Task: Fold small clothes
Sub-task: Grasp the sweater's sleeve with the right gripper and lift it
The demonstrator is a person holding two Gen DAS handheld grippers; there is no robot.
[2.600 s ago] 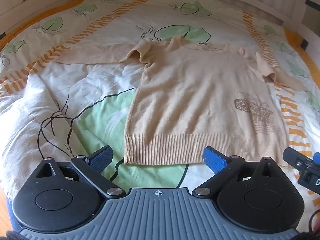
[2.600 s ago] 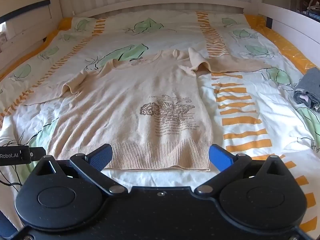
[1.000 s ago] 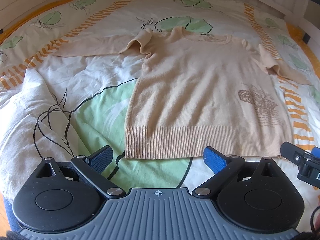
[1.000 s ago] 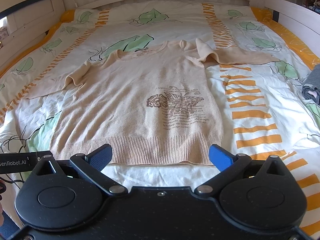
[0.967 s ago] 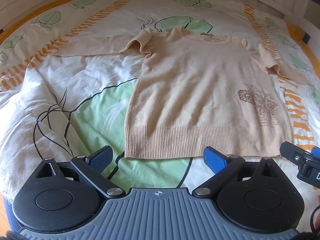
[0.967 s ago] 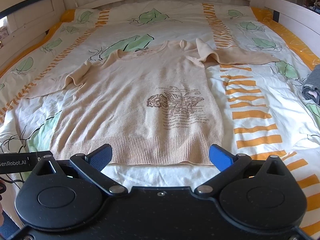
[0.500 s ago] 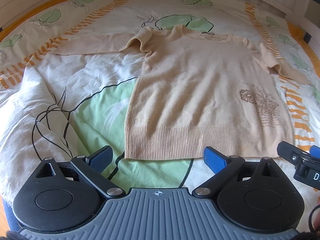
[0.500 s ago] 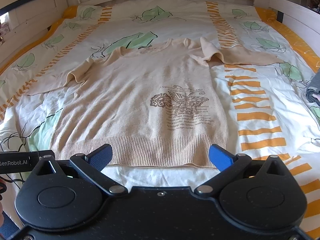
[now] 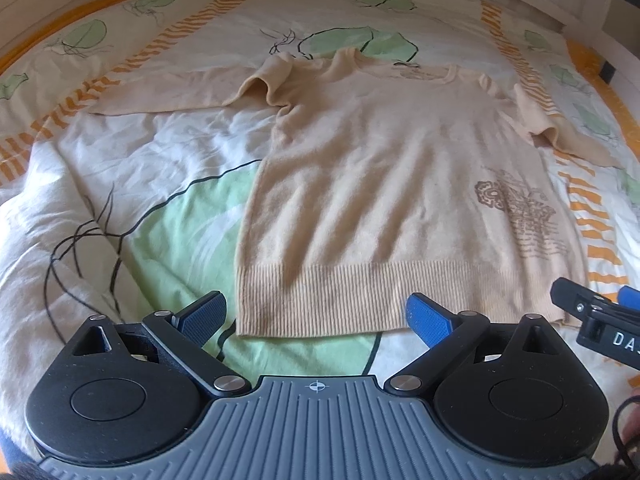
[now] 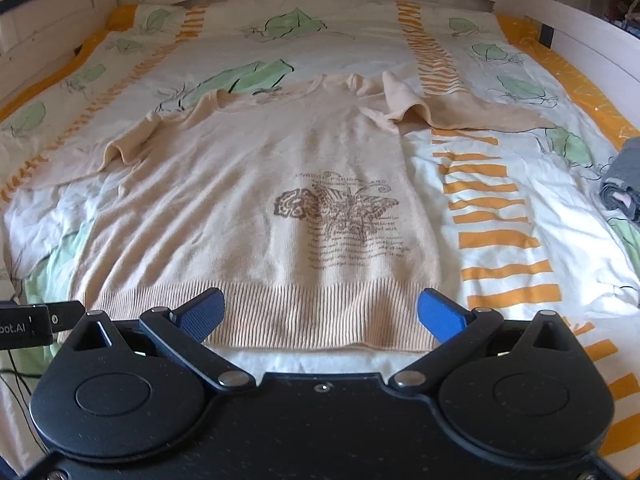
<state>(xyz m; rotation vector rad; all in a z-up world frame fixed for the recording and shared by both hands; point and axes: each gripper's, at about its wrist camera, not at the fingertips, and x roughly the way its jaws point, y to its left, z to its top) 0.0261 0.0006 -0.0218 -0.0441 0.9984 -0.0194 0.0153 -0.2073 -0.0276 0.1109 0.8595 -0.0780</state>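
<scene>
A beige knit sweater [image 9: 392, 184] with a brown butterfly print [image 10: 340, 208] lies flat, front up, on the bed, sleeves spread to both sides; it also shows in the right wrist view [image 10: 256, 208]. My left gripper [image 9: 316, 316] is open and empty, just above the ribbed hem near its left corner. My right gripper [image 10: 320, 310] is open and empty over the hem [image 10: 304, 312] near its right corner. The right gripper's tip shows in the left wrist view [image 9: 592, 312].
The bedspread [image 10: 500, 208] is white with green leaves and orange stripes. A white bed frame [image 10: 580, 28] runs along the far and right sides. A folded grey garment [image 10: 624, 184] lies at the right edge. The left gripper's body [image 10: 28, 320] shows at left.
Both grippers have moved forward and lower toward the sweater's hem, which now looks larger and closer. Both stay open. The sweater has not moved.
</scene>
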